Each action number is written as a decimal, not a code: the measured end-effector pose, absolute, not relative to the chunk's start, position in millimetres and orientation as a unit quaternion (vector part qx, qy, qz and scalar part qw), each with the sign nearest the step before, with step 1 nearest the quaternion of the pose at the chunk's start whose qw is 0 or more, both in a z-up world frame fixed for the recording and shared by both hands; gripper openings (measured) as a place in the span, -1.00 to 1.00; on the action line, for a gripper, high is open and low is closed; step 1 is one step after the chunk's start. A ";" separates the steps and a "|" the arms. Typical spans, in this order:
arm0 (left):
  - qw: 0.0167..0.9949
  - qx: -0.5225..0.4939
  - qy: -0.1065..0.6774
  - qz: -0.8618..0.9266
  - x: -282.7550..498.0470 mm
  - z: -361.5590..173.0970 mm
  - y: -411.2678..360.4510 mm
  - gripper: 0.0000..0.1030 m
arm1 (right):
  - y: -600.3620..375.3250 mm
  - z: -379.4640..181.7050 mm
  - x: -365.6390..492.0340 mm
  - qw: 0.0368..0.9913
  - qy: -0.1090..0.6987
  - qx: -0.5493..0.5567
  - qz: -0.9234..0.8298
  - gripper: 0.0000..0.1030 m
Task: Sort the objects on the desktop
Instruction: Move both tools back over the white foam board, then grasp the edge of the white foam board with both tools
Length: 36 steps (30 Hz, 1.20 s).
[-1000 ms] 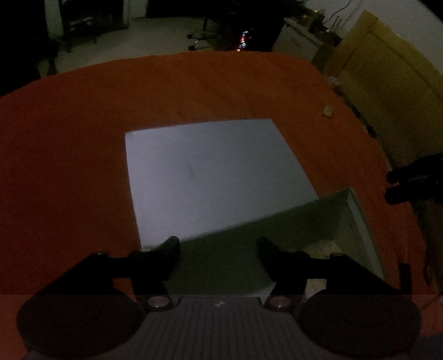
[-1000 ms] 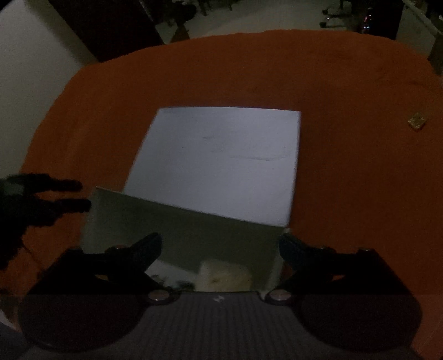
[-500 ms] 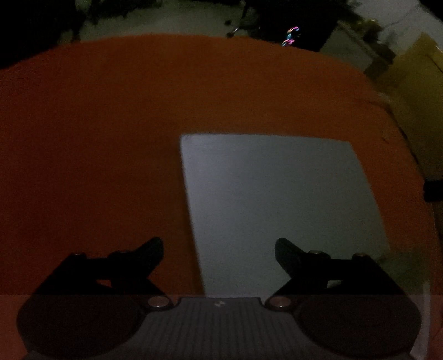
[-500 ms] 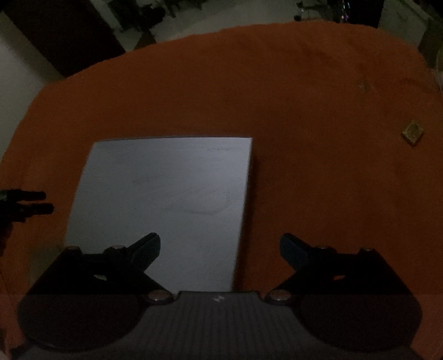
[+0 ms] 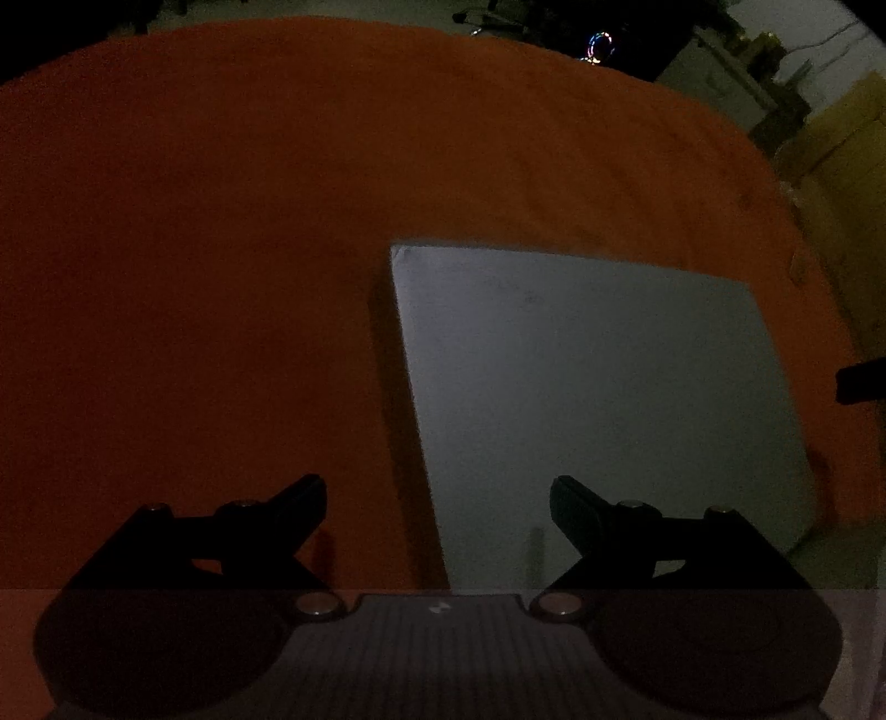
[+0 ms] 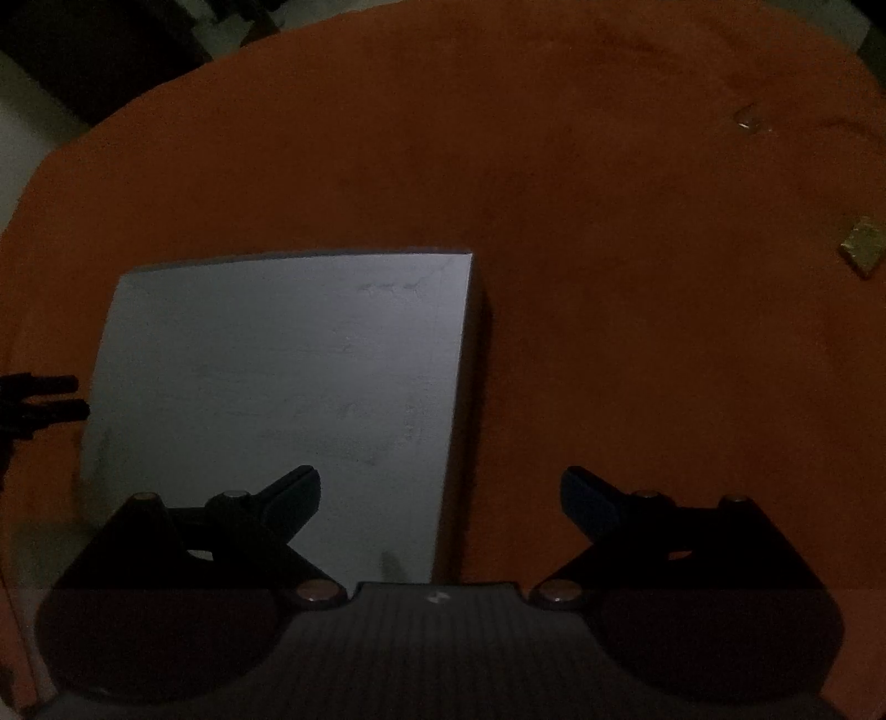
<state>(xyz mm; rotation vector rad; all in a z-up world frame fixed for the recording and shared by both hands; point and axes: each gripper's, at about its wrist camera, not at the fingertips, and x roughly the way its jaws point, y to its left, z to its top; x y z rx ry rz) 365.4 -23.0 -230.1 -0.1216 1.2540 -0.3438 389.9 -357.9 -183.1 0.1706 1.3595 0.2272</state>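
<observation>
A flat grey-white box lid (image 5: 598, 399) lies on the orange tablecloth (image 5: 210, 277); it also shows in the right wrist view (image 6: 282, 399). My left gripper (image 5: 437, 498) is open and empty, hovering over the lid's left edge. My right gripper (image 6: 440, 490) is open and empty, over the lid's right edge. The left gripper's fingertips (image 6: 50, 396) show at the left border of the right wrist view. A small tan object (image 6: 861, 252) lies on the cloth at far right. The scene is very dark.
A small clear scrap (image 6: 747, 119) lies on the cloth at the far right. Cardboard boxes (image 5: 841, 144) and furniture stand beyond the table's right side. Office chair legs (image 5: 487, 11) stand on the floor behind the table.
The open box with pale contents seen near both grippers a second ago is out of view. Both grippers opened wider and drew apart, left to the lid's left edge, right to its right edge.
</observation>
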 end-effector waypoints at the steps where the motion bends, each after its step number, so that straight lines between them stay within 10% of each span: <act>1: 0.794 -0.058 0.582 -0.165 366.7 -232.6 -22.1 0.70 | -359.2 -185.8 392.5 0.767 0.627 0.080 0.105 0.87; 36: 0.771 -0.094 0.588 -0.225 387.9 -280.9 -18.9 0.97 | -374.7 -210.2 401.9 0.721 0.658 0.154 0.157 1.00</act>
